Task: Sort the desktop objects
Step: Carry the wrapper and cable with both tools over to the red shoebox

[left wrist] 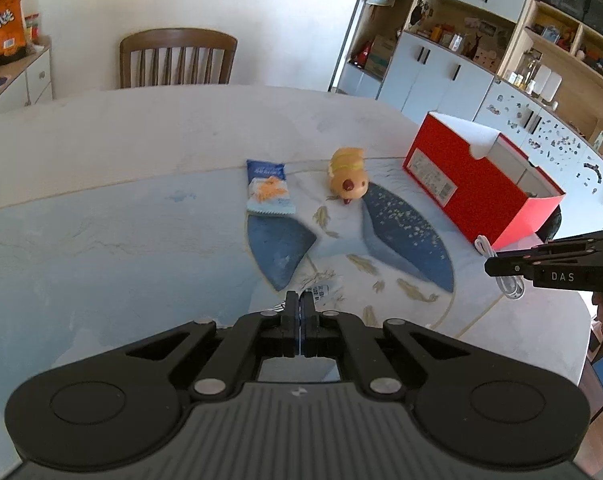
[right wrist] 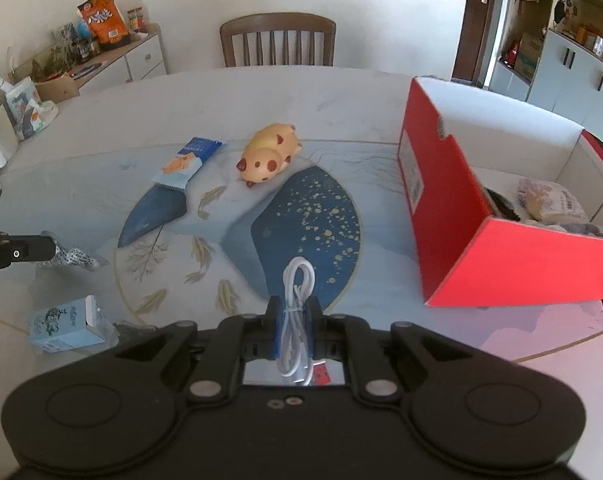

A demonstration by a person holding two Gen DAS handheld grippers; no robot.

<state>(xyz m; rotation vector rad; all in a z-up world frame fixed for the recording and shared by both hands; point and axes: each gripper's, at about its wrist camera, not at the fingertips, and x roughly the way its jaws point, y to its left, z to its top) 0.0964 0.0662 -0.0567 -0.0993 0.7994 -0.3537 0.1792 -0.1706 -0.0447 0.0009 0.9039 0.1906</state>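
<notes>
White cable clamped in right gripper, held level beside red box.

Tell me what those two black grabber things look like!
Both are matte black plastic. The left gripper has two flat narrow fingers, round silver pins on angled link arms, a ribbed grey panel and two big round discs. The right gripper looks the same, with blue finger pads. Seen from the side, it carries white letters "DAS".
</notes>
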